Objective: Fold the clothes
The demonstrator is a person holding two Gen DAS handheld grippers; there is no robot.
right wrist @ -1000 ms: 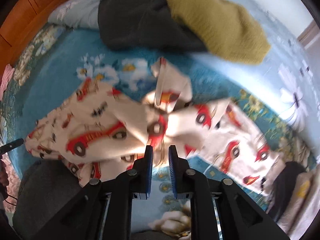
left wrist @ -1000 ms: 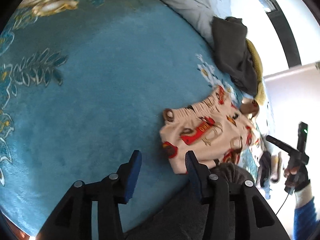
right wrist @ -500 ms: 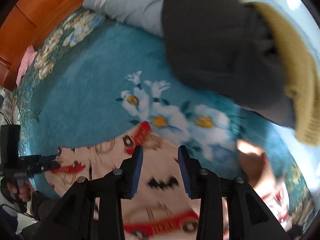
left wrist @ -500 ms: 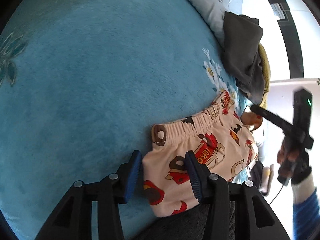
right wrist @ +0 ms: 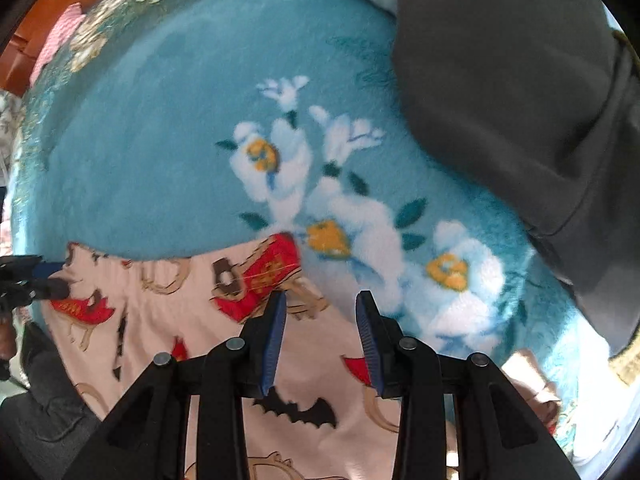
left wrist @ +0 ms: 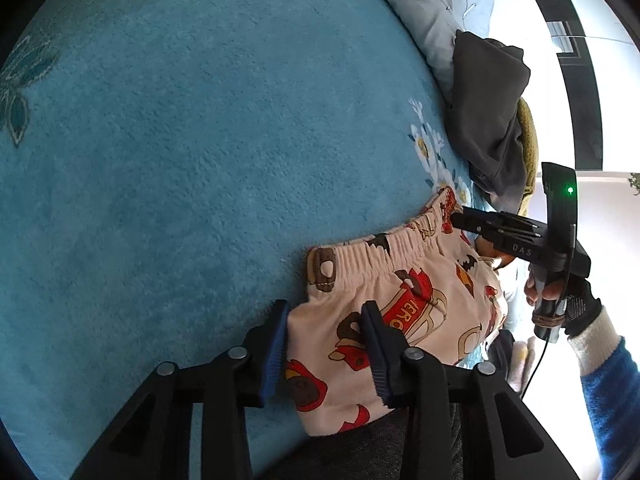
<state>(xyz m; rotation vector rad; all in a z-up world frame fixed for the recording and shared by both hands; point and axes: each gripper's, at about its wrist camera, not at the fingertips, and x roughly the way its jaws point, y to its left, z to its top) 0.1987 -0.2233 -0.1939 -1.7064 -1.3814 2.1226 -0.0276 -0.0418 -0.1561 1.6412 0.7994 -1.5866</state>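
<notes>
Cream children's pants [left wrist: 404, 280] printed with red cars lie flat on a blue floral blanket [left wrist: 180, 160], their elastic waistband facing the blanket's open side. My left gripper [left wrist: 324, 328] is open, its fingers straddling the pants' near waistband corner. At the far waistband corner the right gripper [left wrist: 456, 216] reaches in, held by a gloved hand [left wrist: 560, 300]. In the right wrist view the right gripper [right wrist: 320, 312] is open just over the edge of the pants [right wrist: 180, 320] beside a red patch. The left gripper [right wrist: 44, 276] shows at the left edge.
A dark grey garment [right wrist: 520, 100] lies heaped past the pants, over a mustard knit [left wrist: 528, 140]. Pale bedding [left wrist: 432, 0] sits beyond it. A wooden board [right wrist: 24, 52] and pink cloth [right wrist: 60, 44] border the blanket. A dark trouser leg [left wrist: 360, 452] is under my left gripper.
The right gripper went from shut over the bunched pants to open at the far waistband corner. My left gripper moved onto the near corner. The pants now lie spread out.
</notes>
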